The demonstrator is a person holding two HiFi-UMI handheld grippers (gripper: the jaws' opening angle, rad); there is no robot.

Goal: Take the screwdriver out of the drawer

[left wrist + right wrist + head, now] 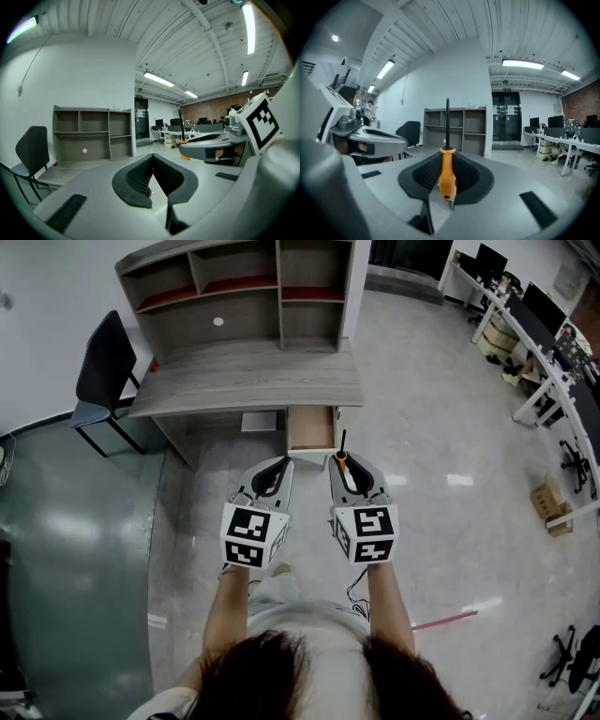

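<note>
Over office floor (450, 427), screwdriver (447, 173) handle clamped upright between right gripper (350, 465) jaws

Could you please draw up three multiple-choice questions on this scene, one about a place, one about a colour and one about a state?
1. Where is the screwdriver?
A. Lying in the drawer
B. Between the jaws of the right gripper
C. On the desk top

2. What colour is its handle?
A. Blue
B. Orange
C. Green

3. In what state is the drawer under the desk?
A. Pulled open
B. Pushed fully shut
C. Taken out and lying on the floor

Answers:
1 B: the right gripper view shows the jaws shut on the handle, with the shaft pointing up.
2 B: the handle is plainly orange below a black shaft.
3 A: in the head view the drawer sticks out past the desk's front edge, with its inside showing.
</note>
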